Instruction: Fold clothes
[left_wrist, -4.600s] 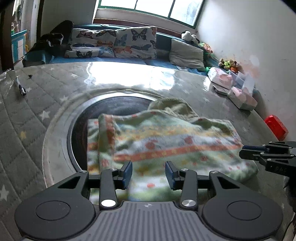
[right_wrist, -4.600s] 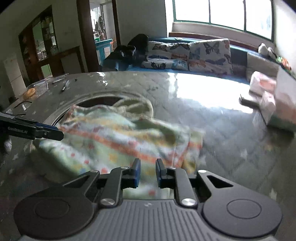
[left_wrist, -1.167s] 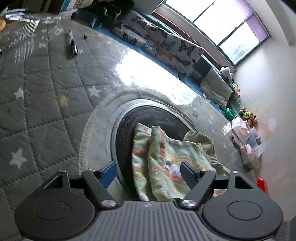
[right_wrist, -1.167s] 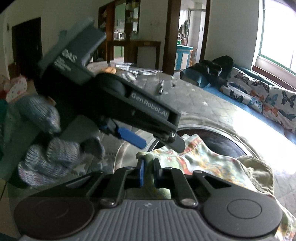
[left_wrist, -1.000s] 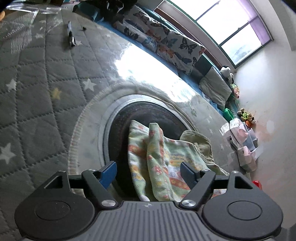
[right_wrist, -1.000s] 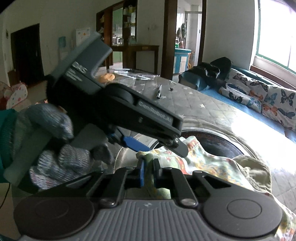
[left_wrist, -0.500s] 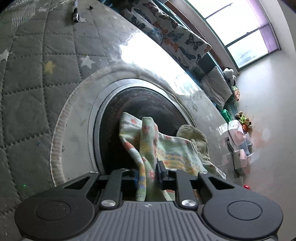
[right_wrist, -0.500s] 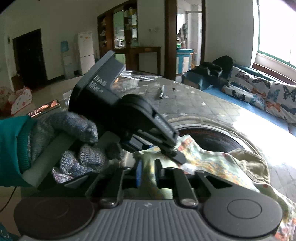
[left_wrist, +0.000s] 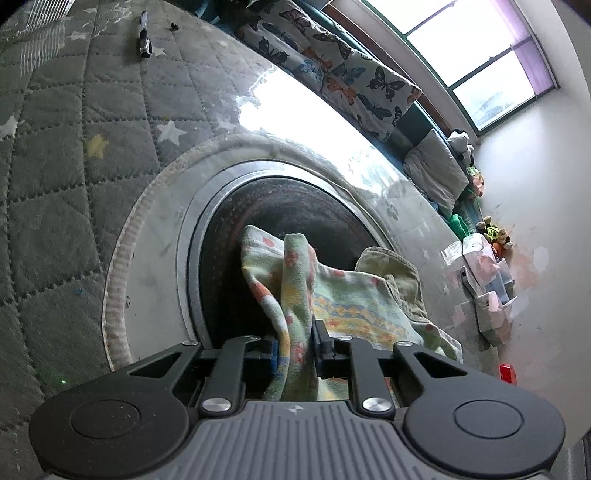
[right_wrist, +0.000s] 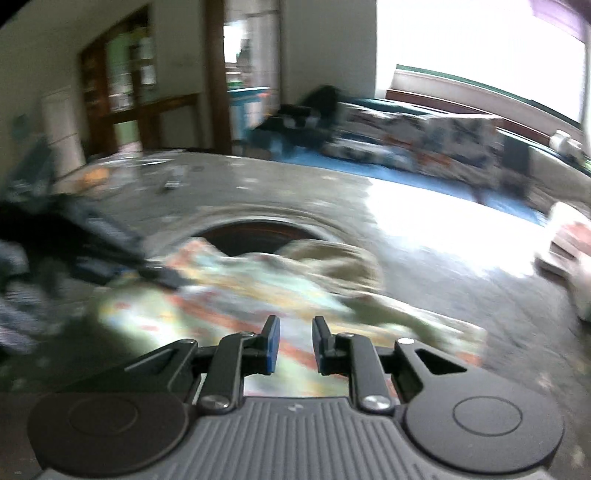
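The left gripper (left_wrist: 295, 345) has its jaws pinched narrow on a bunched corner of the pale green patterned terry garment (left_wrist: 343, 295), which rises between the pads and trails away toward 2 o'clock. The right gripper (right_wrist: 294, 341) is opening its jaws with nothing between them, the blurred cloth lying just beyond at 12 o'clock. The garment lies loosely doubled and rumpled over the dark round inset (left_wrist: 236, 236) of the grey quilted star-print table cover (left_wrist: 59, 155), so I judge the fold half done, with squaring and a further fold left.

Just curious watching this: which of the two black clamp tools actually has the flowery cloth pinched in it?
The left gripper: a bunched fold of flowery cloth sits squeezed between its pads. The right gripper, opening, hovers with nothing pinched.
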